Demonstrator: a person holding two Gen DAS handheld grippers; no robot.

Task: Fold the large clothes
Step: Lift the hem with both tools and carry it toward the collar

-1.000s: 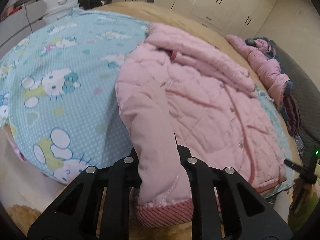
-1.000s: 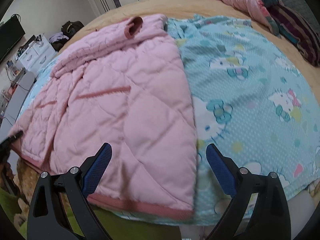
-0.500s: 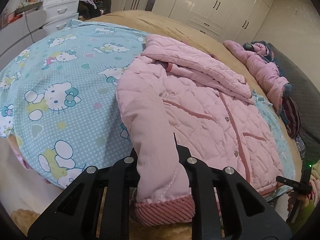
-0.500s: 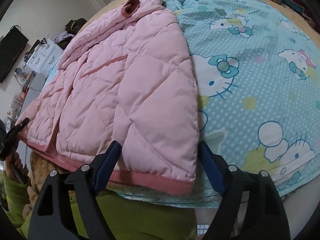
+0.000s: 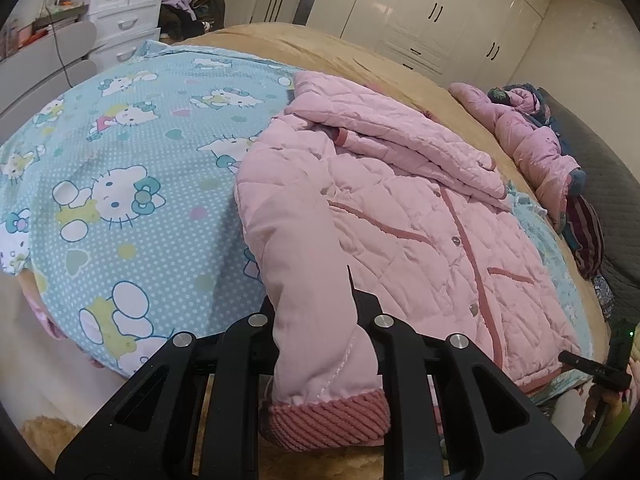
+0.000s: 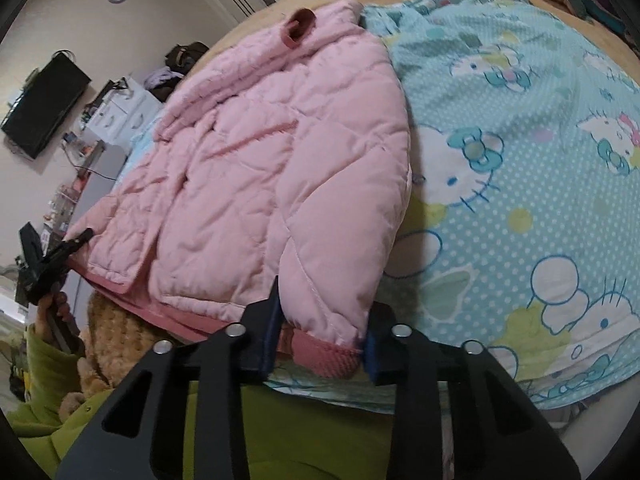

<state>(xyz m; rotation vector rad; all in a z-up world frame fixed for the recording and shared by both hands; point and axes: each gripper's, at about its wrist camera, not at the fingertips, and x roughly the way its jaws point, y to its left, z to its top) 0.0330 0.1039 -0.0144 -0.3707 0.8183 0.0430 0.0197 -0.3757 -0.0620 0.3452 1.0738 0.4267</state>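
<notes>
Pink jacket (image 5: 420,216) sleeve pinched by left hand-held gripper (image 5: 316,320); right hand-held gripper (image 6: 320,344) closing on hem.

Home bedroom, bed (image 5: 328,52), white wardrobes (image 5: 440,12), drawer unit (image 5: 120,8), wall television (image 6: 44,108)

My left tool (image 5: 316,312) is all matte black linkage bars with triangular cutouts and four silver screw heads. My right tool (image 6: 320,336) is the same black frame, but its fingers (image 6: 269,336) are blue-padded. Just below it, I'm in lime-green clothing (image 6: 280,432).
</notes>
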